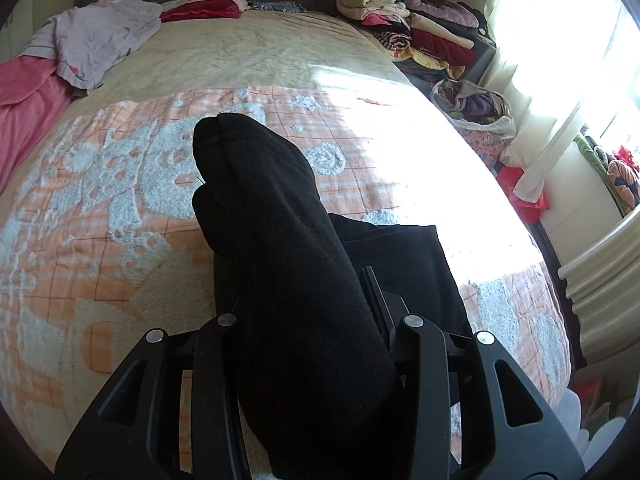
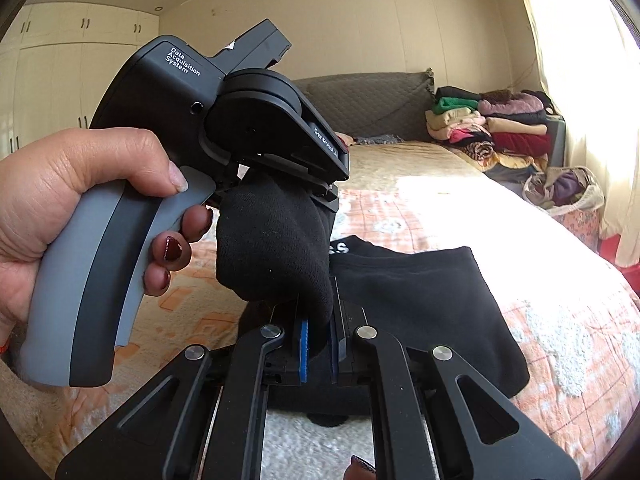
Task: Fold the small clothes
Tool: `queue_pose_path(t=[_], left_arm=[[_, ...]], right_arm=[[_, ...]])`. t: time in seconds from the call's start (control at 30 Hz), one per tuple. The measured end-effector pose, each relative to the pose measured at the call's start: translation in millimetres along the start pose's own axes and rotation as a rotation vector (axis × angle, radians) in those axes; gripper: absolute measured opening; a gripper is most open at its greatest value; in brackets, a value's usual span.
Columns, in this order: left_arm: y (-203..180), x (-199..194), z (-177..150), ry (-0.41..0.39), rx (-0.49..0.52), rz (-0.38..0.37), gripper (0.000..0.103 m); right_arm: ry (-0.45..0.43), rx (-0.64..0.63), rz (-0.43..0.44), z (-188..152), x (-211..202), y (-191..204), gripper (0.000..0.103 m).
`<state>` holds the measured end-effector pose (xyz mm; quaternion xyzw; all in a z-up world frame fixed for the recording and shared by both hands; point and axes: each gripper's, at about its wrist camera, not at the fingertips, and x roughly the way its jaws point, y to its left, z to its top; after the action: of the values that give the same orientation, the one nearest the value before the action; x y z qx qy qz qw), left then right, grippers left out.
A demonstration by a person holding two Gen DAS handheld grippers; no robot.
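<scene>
I'm over a bed (image 1: 120, 264) with an orange checked blanket, folded clothes (image 1: 416, 20) stacked by the sunlit curtain (image 2: 580, 80). A black garment (image 2: 420, 300) lies flat on the blanket. A black sock (image 2: 276, 248) hangs in the air between both tools: my right gripper (image 2: 318, 344) pinches one end tight, and my left gripper (image 2: 280, 184), gripped by the hand (image 2: 72, 208), clamps the other, angled downward.

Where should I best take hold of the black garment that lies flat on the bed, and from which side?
The black garment lies flat, its left part hidden behind the held sock. Probably pinch its near right corner, coming from above on the right, where the edge lies free on the blanket.
</scene>
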<state>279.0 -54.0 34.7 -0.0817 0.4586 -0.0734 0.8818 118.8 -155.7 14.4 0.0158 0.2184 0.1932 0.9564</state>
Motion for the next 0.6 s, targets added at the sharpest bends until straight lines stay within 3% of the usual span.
queue_pose_path(t=[0.6], left_arm=[[-55.4,44.9,-4.4,0.05,0.067,-0.01,0.037]], right_arm=[[0.064,0.121,-0.049,-20.5,4.8,-40.8,0.006]])
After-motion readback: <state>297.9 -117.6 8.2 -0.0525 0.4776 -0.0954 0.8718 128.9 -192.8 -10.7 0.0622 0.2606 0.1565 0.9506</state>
